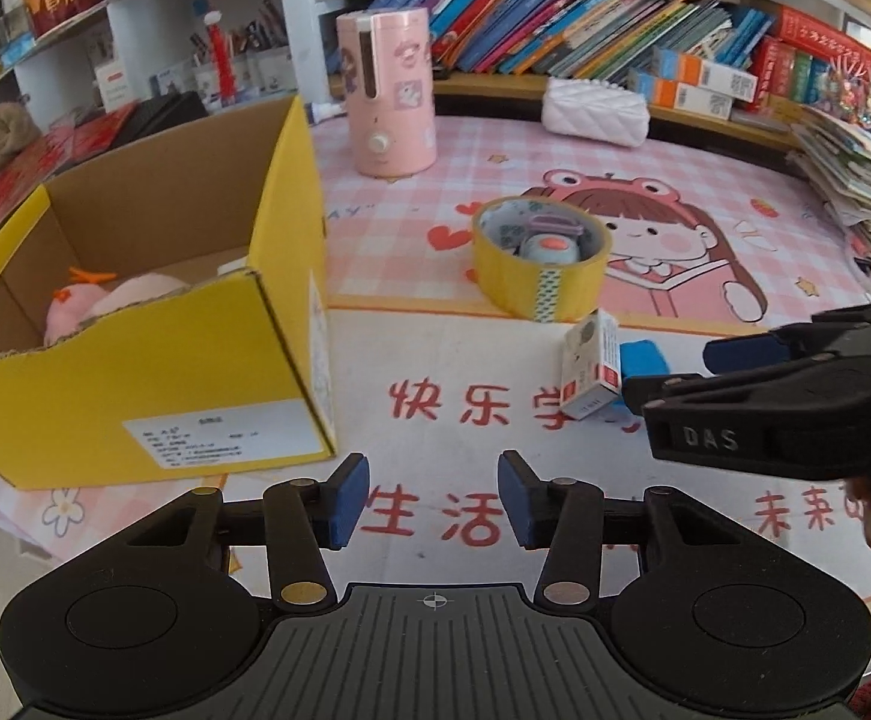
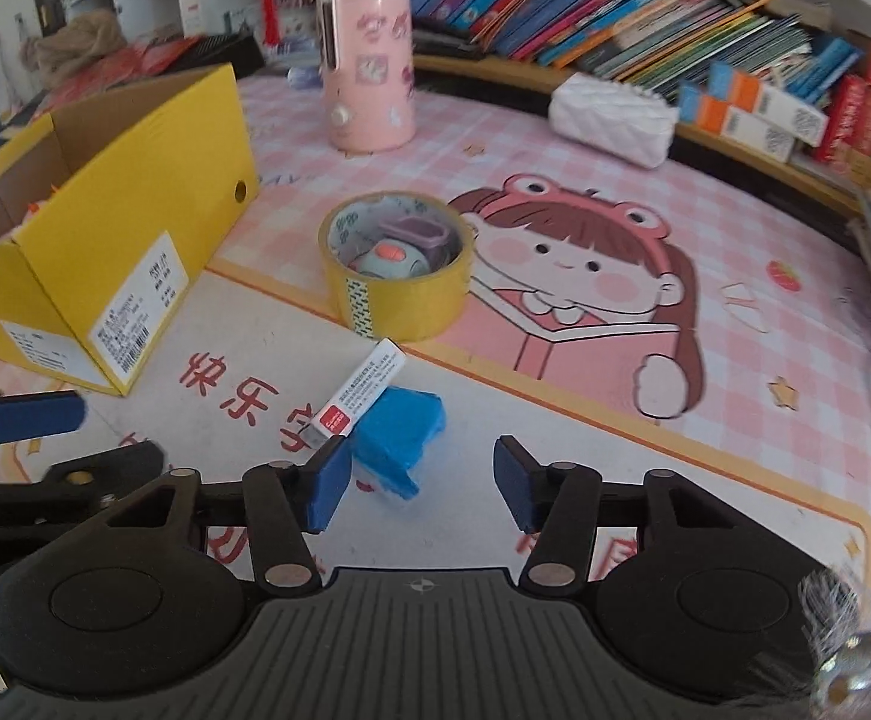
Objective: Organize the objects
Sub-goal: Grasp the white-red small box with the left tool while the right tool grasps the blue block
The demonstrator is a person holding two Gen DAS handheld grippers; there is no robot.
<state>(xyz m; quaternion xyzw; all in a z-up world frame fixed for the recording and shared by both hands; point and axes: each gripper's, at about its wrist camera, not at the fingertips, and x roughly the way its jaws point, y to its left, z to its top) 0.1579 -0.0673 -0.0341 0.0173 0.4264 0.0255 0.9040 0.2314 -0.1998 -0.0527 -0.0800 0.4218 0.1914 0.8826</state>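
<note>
Hovering over the bare front strip of the mat [image 1: 705, 180], your left gripper [image 1: 433, 498] has its jaws partly apart with nothing between them. To its left the yellow box [image 1: 135, 372] stands close, its near corner just beside your left finger; a pink plush [image 1: 105, 300] lies inside. Your right gripper [image 2: 417, 483] reaches toward the blue block [image 2: 399, 426], which lies between its jaws near the left pad [image 2: 327, 480]; the pads do not press it, so the jaws are open around it. A small white box [image 2: 357, 393] leans against the block on the left. Just behind, the tape roll [image 2: 396, 267] holds a small toy [image 2: 387, 255]. Farther back stand a pink canister [image 2: 369, 60] and a white pouch [image 2: 612, 111], before books [image 2: 615, 6]. Open mat lies to the right.
</note>
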